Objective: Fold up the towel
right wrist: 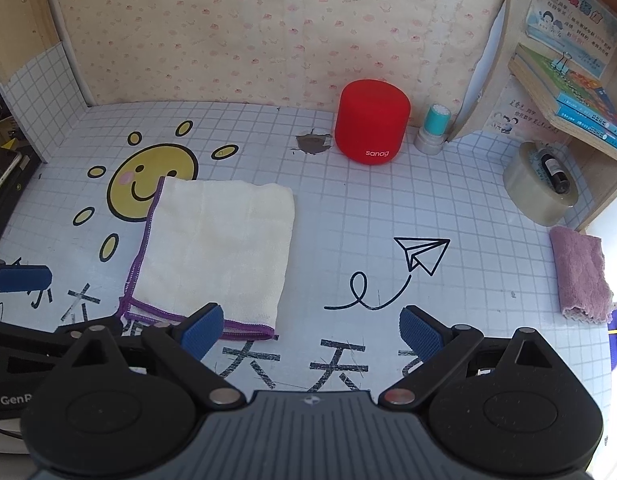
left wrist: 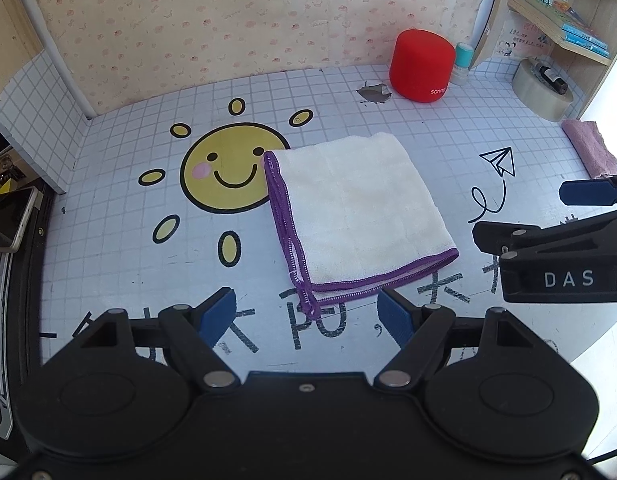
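Note:
A cream towel with purple stitched edges (left wrist: 356, 212) lies folded into a flat square on the gridded desk mat (left wrist: 348, 96), partly over a yellow sun drawing. It also shows in the right wrist view (right wrist: 216, 248). My left gripper (left wrist: 308, 316) is open and empty, just in front of the towel's near corner. My right gripper (right wrist: 312, 332) is open and empty, near the towel's front right corner; its left fingertip (right wrist: 202, 330) overlaps the towel's front edge in view. The right gripper also shows in the left wrist view (left wrist: 556, 216) at the right.
A red cylindrical speaker (right wrist: 372, 122) and a small teal-capped stamp (right wrist: 433, 128) stand at the back wall. A roll of clear tape (right wrist: 540, 188) sits under a wooden shelf of books at the right. A folded pink cloth (right wrist: 580, 276) lies at the right edge. A phone (left wrist: 12, 216) lies off the left edge.

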A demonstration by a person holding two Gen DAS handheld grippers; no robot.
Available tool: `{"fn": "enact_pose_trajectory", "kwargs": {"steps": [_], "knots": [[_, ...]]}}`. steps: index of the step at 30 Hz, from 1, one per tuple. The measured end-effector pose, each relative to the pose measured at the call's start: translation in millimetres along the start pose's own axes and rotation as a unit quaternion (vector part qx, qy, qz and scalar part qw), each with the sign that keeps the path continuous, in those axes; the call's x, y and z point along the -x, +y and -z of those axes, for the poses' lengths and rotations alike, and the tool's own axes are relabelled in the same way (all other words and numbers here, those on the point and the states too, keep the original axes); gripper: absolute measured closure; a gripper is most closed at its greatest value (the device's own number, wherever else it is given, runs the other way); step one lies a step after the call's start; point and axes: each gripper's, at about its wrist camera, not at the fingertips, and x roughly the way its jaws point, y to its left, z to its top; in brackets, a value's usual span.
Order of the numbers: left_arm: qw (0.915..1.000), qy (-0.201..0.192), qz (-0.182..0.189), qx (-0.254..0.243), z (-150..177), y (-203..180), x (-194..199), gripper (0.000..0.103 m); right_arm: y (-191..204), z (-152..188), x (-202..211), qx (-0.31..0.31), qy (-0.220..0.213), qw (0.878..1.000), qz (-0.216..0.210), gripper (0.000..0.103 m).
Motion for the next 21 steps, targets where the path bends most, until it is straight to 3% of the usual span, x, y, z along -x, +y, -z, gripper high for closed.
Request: {"fn": "enact_pose_trajectory", "kwargs": {"steps": [21], "knots": [[0.9997, -0.004, -0.026, 0.004, 3.4, 2.6, 0.9, 0.024, 4.9, 0.5, 2.2, 0.003, -0.009, 1.0, -0.011, 0.008]]}}
